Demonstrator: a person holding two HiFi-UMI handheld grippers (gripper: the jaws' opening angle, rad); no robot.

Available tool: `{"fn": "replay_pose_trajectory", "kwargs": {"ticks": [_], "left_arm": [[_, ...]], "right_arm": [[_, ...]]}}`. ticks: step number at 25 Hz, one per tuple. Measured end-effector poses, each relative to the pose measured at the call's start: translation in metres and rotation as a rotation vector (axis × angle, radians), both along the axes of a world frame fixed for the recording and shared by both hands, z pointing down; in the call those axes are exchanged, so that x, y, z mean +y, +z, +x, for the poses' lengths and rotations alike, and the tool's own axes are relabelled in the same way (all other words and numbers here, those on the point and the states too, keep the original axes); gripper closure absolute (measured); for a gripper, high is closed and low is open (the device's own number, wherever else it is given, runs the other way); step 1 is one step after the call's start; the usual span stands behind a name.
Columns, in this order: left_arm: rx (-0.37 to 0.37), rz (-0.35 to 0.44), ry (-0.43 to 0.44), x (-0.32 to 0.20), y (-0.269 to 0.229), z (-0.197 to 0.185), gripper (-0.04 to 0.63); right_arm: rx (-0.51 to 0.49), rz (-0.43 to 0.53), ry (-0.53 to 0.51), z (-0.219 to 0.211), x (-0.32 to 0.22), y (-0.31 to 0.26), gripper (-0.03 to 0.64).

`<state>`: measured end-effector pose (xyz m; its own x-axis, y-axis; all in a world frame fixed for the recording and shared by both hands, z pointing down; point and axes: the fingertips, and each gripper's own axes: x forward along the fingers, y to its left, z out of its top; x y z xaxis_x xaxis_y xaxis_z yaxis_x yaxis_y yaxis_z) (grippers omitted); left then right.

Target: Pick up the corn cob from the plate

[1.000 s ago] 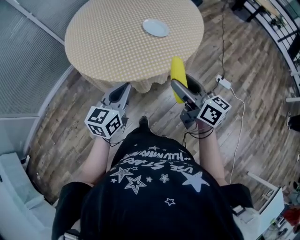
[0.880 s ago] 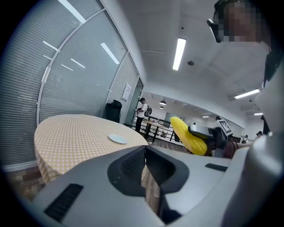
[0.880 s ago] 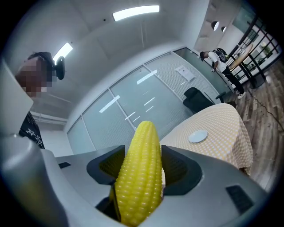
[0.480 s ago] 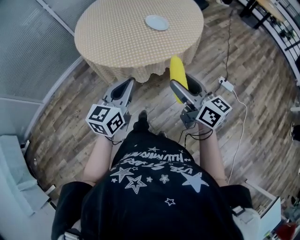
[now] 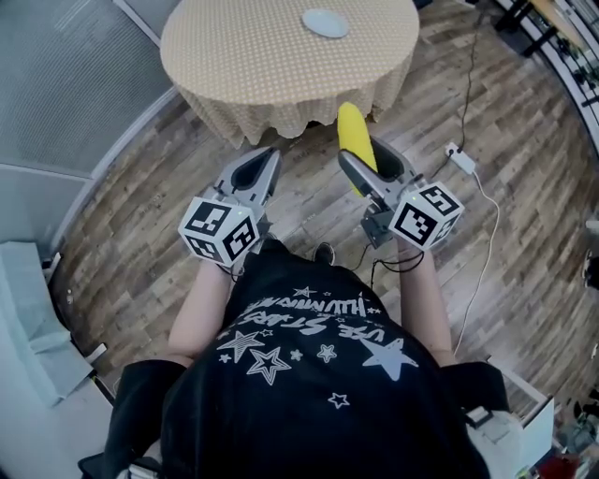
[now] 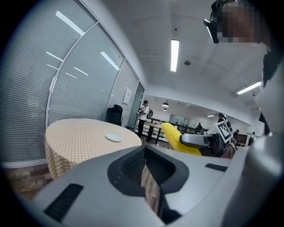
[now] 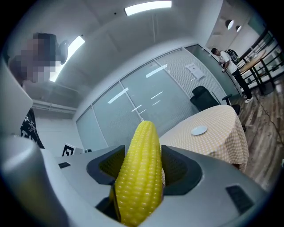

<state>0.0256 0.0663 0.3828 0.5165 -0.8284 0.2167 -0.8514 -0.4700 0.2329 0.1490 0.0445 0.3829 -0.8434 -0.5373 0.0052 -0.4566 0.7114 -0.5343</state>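
Observation:
The yellow corn cob stands out of my right gripper, which is shut on its lower half; in the right gripper view the corn cob fills the gap between the dark pads. The white plate lies bare on the round checked table, well ahead of both grippers and over the floor's far side. My left gripper is shut with nothing in it, level with the right one. In the left gripper view the corn cob shows to the right and the plate on the table.
Both grippers hang over wood-plank floor in front of the person's black starred shirt. A white power strip and cable lie on the floor at right. A glass wall with blinds runs along the left.
The table and plate have slid up and away in the head view, so both grippers are farther from the table. The right gripper still holds the corn; the left stays shut.

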Motion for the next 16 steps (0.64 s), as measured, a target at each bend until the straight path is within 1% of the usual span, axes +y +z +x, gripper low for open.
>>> {"fn": "replay_pose_trajectory", "kwargs": {"ticks": [4,6,11,16], "left_arm": [[-0.002,0.008,0.012,0.008,-0.001,-0.006,0.588],[-0.002,0.009,0.014,0.011,-0.002,-0.015,0.588],[-0.009,0.011,0.021,0.021,-0.005,-0.046,0.588],[-0.004,0.007,0.011,0.039,-0.005,-0.085,0.588]], "right_arm": [[0.06,0.012,0.006,-0.009,0.008,0.004,0.35],[0.068,0.01,0.009,-0.018,0.01,0.004,0.35],[0.104,0.019,0.002,-0.051,0.019,0.002,0.35],[0.13,0.028,-0.027,-0.094,0.042,0.001,0.35]]}}
